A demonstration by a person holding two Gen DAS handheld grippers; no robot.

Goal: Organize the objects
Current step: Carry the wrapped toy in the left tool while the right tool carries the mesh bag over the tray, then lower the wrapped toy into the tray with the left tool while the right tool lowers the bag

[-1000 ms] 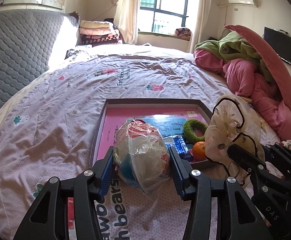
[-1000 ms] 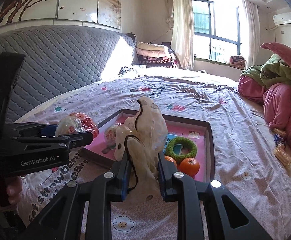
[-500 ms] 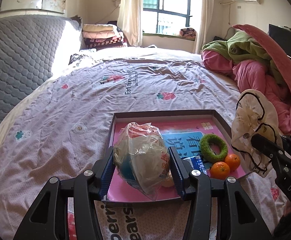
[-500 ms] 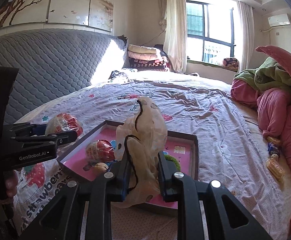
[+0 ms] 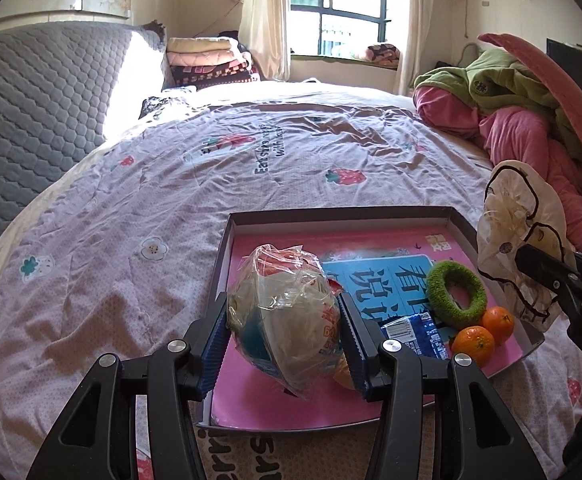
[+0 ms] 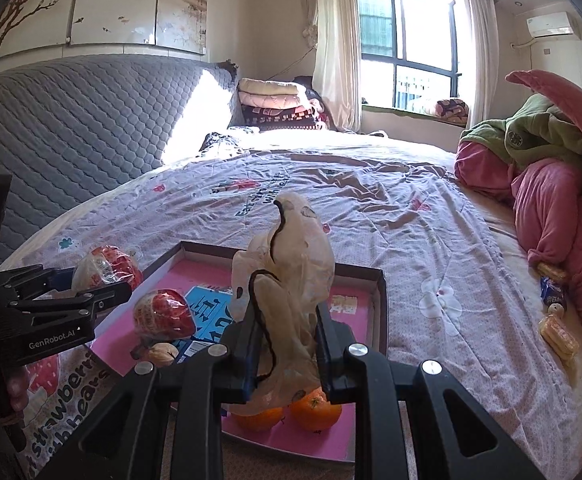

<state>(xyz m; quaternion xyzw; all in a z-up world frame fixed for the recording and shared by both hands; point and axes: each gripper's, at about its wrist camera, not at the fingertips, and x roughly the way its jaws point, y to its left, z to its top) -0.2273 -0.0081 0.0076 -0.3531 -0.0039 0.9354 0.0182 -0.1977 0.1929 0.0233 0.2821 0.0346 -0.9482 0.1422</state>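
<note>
Both claws have come forward over the tray, each with its load in hold.

The left claw [image 5: 285, 334] is closed on the clear plastic bag with a red and white packet inside [image 5: 285, 312], now at lower centre of the left view, above the pink floor of the shallow dark-rimmed tray [image 5: 331, 213] (a second ago it was before the near rim). The right claw [image 6: 283, 344] grips the crumpled cream plastic bag with black trim [image 6: 287, 276], above two oranges [image 6: 315, 414] at the tray's near edge. I judge both loads ready to be set in the tray on the bed [image 5: 111, 240].
</note>
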